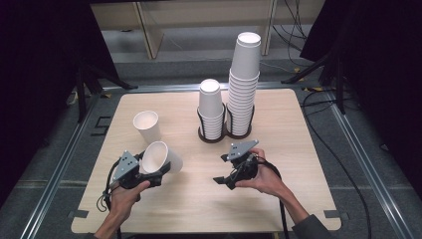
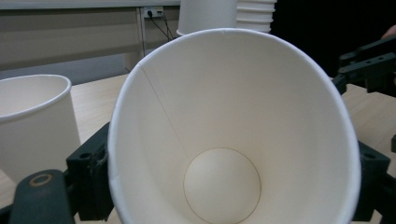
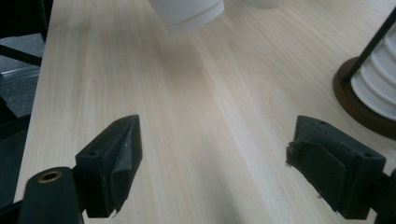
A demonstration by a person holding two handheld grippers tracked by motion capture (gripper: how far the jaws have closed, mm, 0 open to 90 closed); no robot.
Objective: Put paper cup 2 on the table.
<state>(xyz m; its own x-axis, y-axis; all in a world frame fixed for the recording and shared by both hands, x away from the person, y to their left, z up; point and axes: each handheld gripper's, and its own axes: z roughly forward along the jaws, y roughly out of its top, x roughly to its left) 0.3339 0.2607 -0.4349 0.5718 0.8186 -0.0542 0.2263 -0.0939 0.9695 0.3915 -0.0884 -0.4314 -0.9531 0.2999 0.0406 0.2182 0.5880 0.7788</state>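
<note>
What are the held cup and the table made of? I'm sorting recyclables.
Cup: likely paper, matte white; a glued side seam and an inset round bottom show inside. Table: pale wood-look top with straight grain lines, possibly laminate rather than solid wood.

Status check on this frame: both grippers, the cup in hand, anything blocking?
Left gripper shut on paper cup, cup tilted off the table. Right gripper open, empty, over bare tabletop. Upright cup beside the held one; nothing blocking.

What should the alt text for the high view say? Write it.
The left gripper holds a tilted white paper cup above a wooden table. The right gripper is empty; one cup stands upright, and two cup stacks fill a holder.
</note>
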